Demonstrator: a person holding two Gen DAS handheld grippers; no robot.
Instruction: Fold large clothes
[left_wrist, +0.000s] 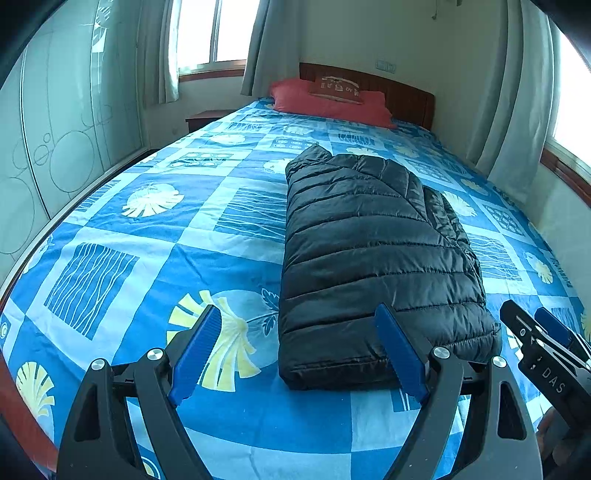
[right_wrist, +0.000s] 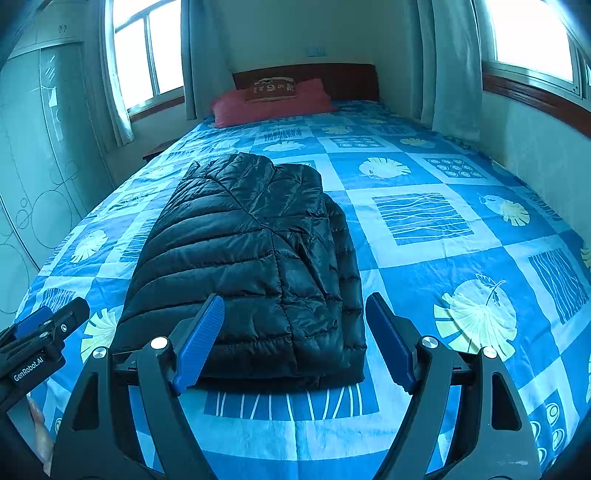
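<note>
Lying folded into a puffy rectangle, the black quilted jacket (left_wrist: 373, 258) rests on the bedspread (left_wrist: 147, 229).

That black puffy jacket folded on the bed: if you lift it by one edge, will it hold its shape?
Probably not. The black puffy jacket looks soft and quilted, so it would likely sag and unfold. Its shiny shell suggests it may slip between the pads. Its puffy look suggests it is light for its bulk.
</note>
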